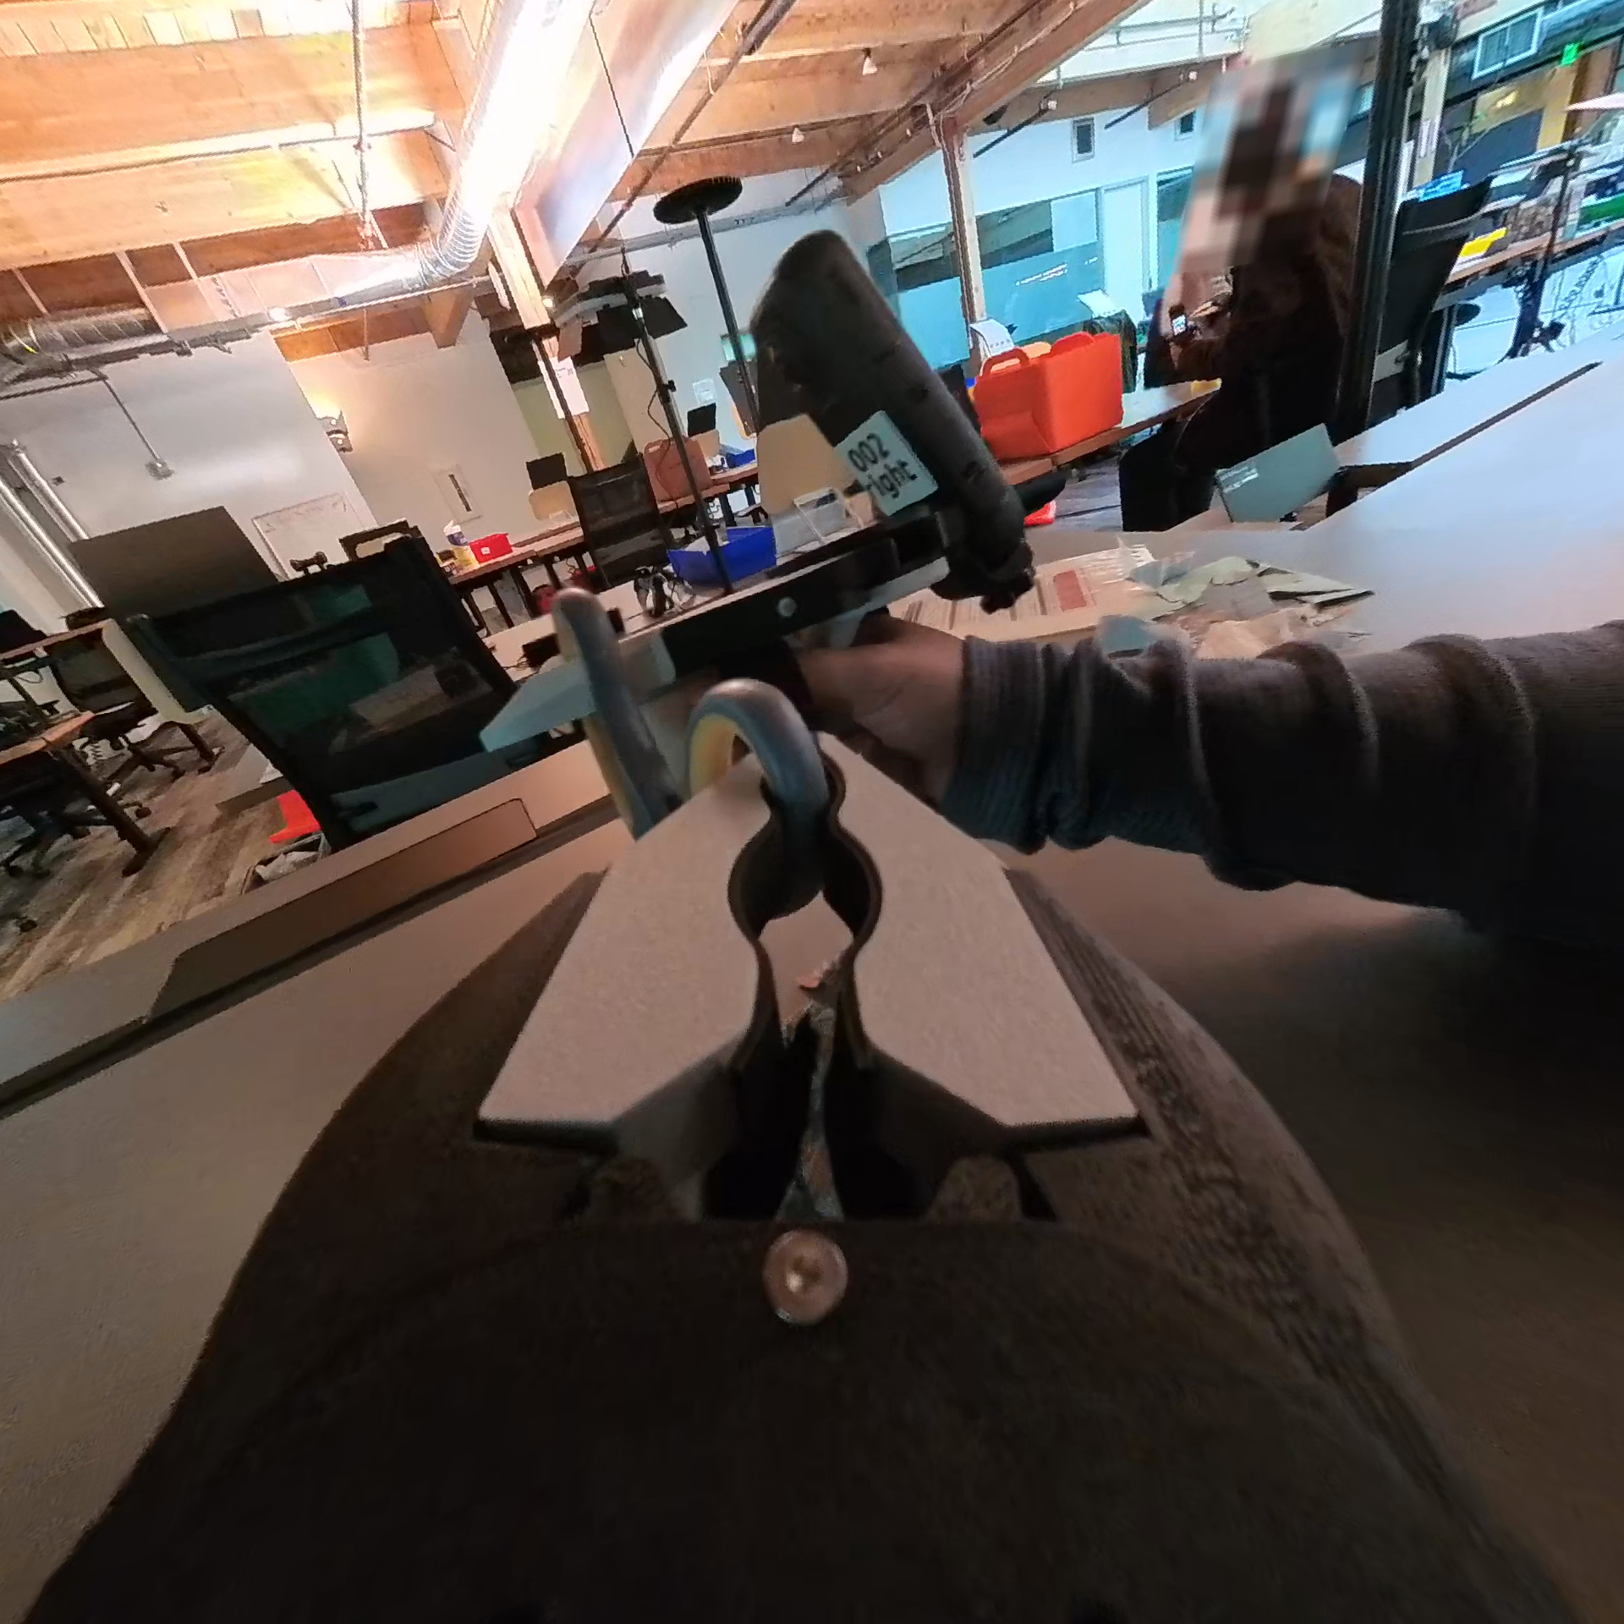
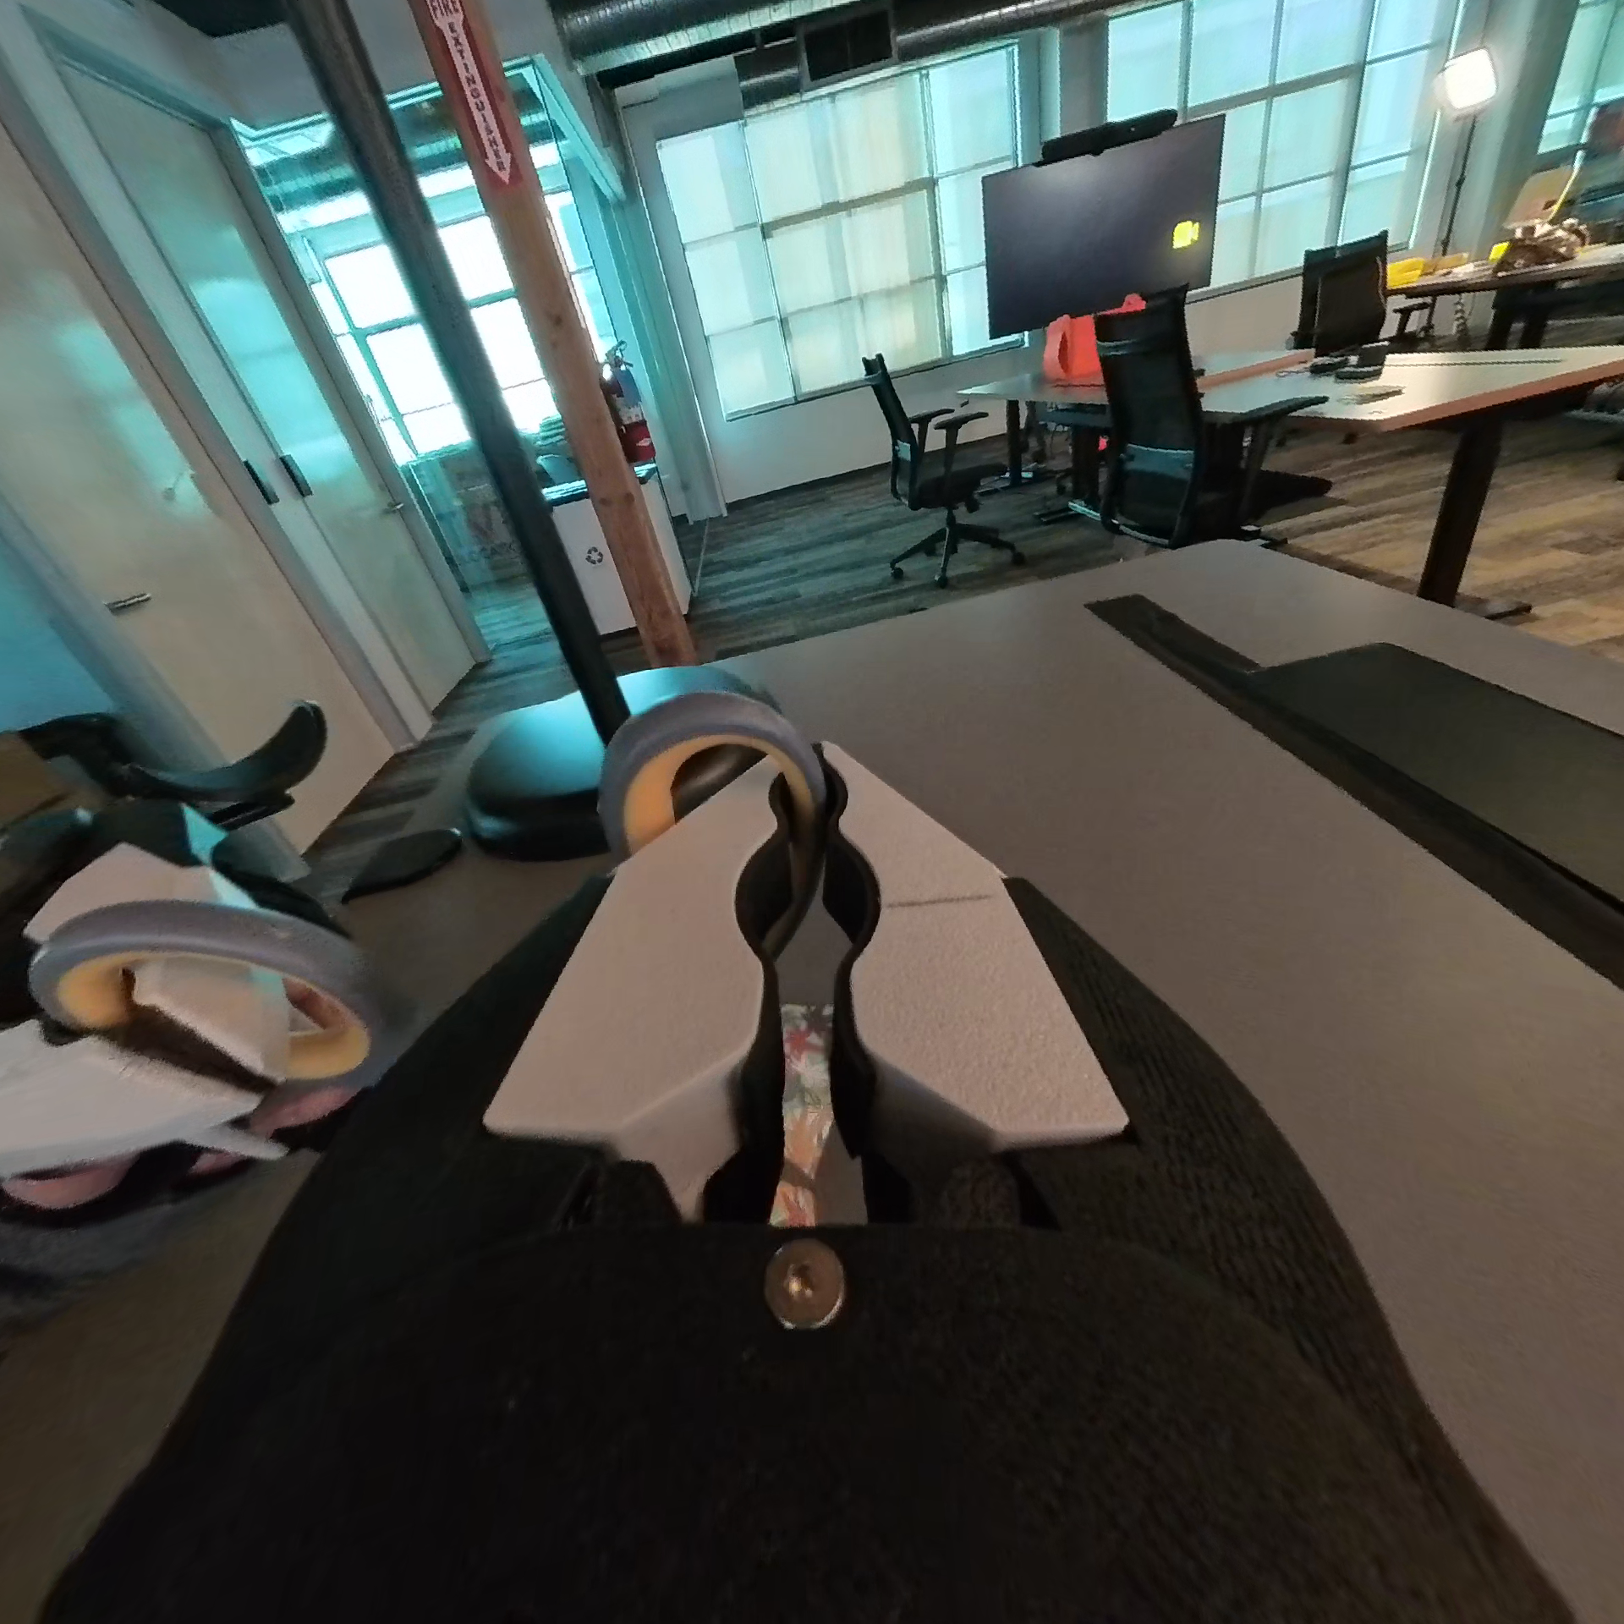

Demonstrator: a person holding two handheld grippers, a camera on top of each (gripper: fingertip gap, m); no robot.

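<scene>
Pinching one grey tape roll (image 1: 760,747) each (image 2: 703,747), left gripper (image 1: 804,791) and right gripper (image 2: 804,791) above grey table (image 2: 1142,791).

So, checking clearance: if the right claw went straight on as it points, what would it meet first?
Probably nothing nearby: beyond the right claw, shut on its tape roll, lies bare grey table, then open floor; depth is unclear.

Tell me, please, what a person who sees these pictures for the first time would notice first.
Two blue-grey tape rolls catch the eye: the left gripper is shut on the wall of one tape roll, and the right gripper is shut on another tape roll, both above a grey table. In the left wrist view, a hand in a dark sleeve holds the right gripper just ahead.
</scene>
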